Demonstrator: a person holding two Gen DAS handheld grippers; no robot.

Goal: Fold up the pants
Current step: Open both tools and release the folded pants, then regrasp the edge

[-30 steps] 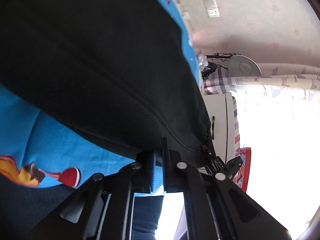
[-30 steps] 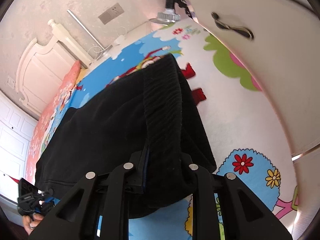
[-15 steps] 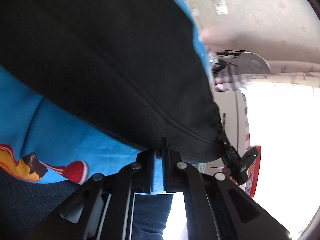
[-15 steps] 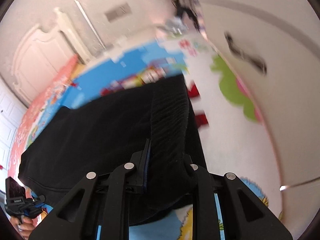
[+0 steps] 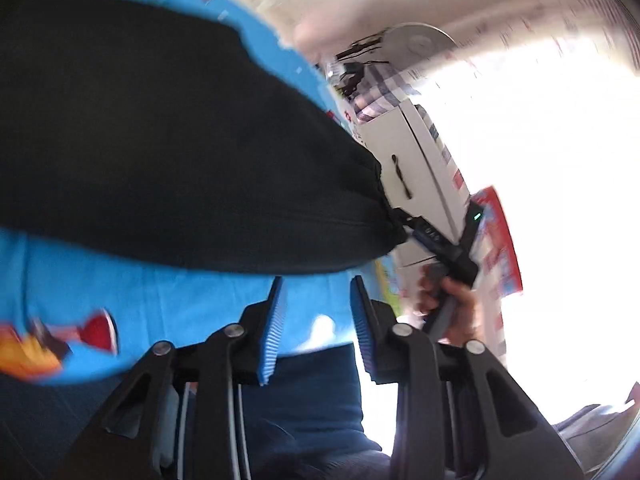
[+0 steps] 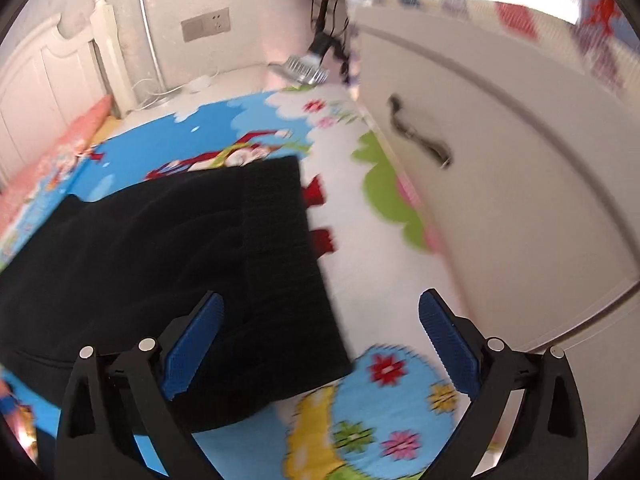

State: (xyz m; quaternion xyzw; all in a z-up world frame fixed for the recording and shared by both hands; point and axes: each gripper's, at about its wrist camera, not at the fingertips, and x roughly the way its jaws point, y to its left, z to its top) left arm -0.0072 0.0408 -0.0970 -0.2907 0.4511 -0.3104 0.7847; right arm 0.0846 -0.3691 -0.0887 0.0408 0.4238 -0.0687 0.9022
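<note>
**Both claws released, folded pants laid on the mat**

While the black pants (image 6: 168,264) are spread flat on the cartoon play mat (image 6: 384,412), neither claw is seen gripping them. In the right wrist view, the right gripper (image 6: 320,344) is held wide apart, its jaws having just been opening; the blue pads (image 6: 192,344) are clear of the cloth, and only the ribbed waistband edge is seen below the gap, toward 10 o'clock. Farther off, a white cabinet door (image 6: 500,168) with a dark handle is placed at 2 o'clock, and a white headboard (image 6: 44,88) is seen at 10 o'clock against the wall.

In the left wrist view, the left gripper (image 5: 316,320) is partly parted, its jaws also having just been opening, with nothing between the pads (image 5: 272,332); only blue mat is seen in the gap. Beyond the tips, the pants (image 5: 160,152) are spread from 9 to 1 o'clock, blurred. At 3 o'clock a hand (image 5: 452,304) is seen around the handle of the other gripper. Farther still, a round fan (image 5: 416,44) is set at 1 o'clock.
</note>
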